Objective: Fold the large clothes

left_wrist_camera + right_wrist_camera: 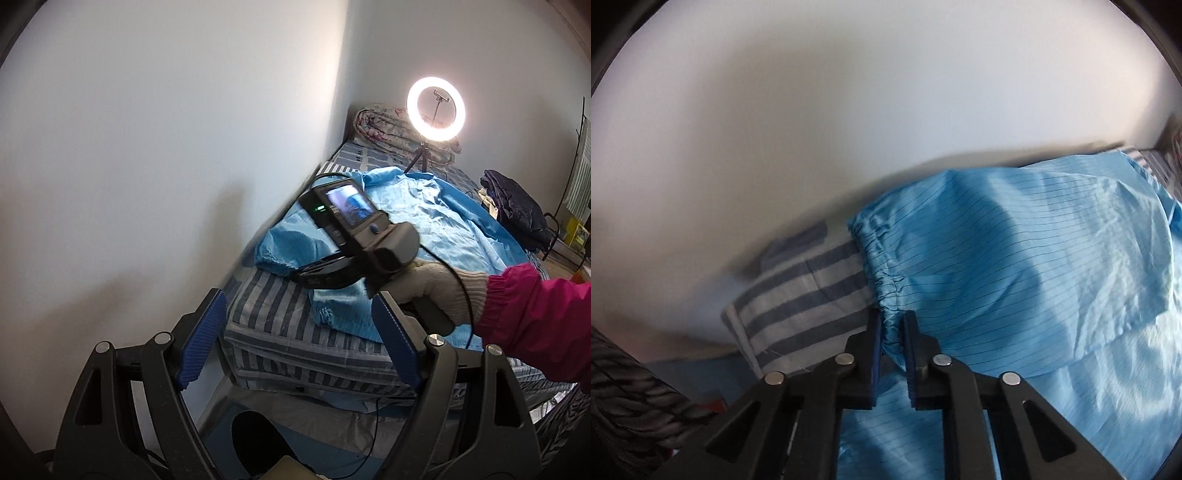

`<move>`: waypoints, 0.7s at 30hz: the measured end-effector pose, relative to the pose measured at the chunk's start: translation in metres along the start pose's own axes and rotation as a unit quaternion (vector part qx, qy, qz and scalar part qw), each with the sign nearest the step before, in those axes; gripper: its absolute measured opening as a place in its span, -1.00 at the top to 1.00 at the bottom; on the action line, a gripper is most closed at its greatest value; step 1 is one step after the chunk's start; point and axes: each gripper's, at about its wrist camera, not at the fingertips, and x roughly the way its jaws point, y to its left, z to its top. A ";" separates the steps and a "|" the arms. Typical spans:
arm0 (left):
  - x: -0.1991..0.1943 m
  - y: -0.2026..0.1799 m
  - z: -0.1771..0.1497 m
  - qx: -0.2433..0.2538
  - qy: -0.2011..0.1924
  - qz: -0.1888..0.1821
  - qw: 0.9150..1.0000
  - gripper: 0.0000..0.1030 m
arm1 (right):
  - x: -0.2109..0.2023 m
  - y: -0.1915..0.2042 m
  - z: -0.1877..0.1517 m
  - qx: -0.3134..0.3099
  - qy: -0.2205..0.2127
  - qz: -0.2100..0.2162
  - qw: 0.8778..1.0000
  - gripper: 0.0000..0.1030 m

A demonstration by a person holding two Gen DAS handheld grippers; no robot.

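**Right tongs pinch the elastic cuff at the bed's edge**

Right gripper (891, 334) has its jaws nearly closed on the gathered cuff (886, 284) of the blue garment (413, 218), which lies spread over the striped bed (280, 332) beside the white wall (166, 147). Left gripper (299, 339) hangs wide open and holds nothing, off the mattress corner. Ring light (436, 114) stands at the far end.

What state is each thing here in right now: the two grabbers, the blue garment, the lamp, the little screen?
Left gripper: open, empty, off the bed.
Right gripper: shut on the cuff.
Blue garment: spread on the bed, wrinkled, unfolded.
Ring light: on, upright on its tripod.
Screen: lit.
Quilt: rolled up by the wall.
Dark jacket: bunched in a heap.
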 end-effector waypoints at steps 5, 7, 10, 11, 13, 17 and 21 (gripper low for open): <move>0.002 -0.005 0.010 0.015 -0.003 -0.002 1.000 -0.62 | -0.040 -0.016 -0.021 0.049 -0.053 0.020 0.997 0.89; 0.007 -0.008 0.015 0.017 0.000 -0.003 1.000 -0.62 | -0.054 -0.027 -0.035 0.065 -0.070 0.021 0.995 0.89; 0.023 -0.012 0.023 0.011 0.025 -0.025 0.999 -0.62 | -0.073 -0.040 -0.063 0.083 -0.090 0.009 0.992 0.89; 0.031 -0.014 0.025 0.007 0.035 -0.031 0.999 -0.62 | -0.076 -0.044 -0.071 0.088 -0.092 0.003 0.992 0.89; 0.047 -0.018 0.030 0.002 0.055 -0.044 0.998 -0.62 | -0.082 -0.051 -0.086 0.095 -0.093 -0.003 0.991 0.89; 0.092 -0.024 0.041 -0.035 0.113 -0.084 0.989 -0.41 | -0.086 -0.062 -0.102 0.104 -0.083 -0.008 0.991 0.89; 0.136 -0.024 0.049 -0.083 0.164 -0.102 0.978 -0.36 | -0.092 -0.057 -0.112 0.106 -0.079 -0.006 0.991 0.89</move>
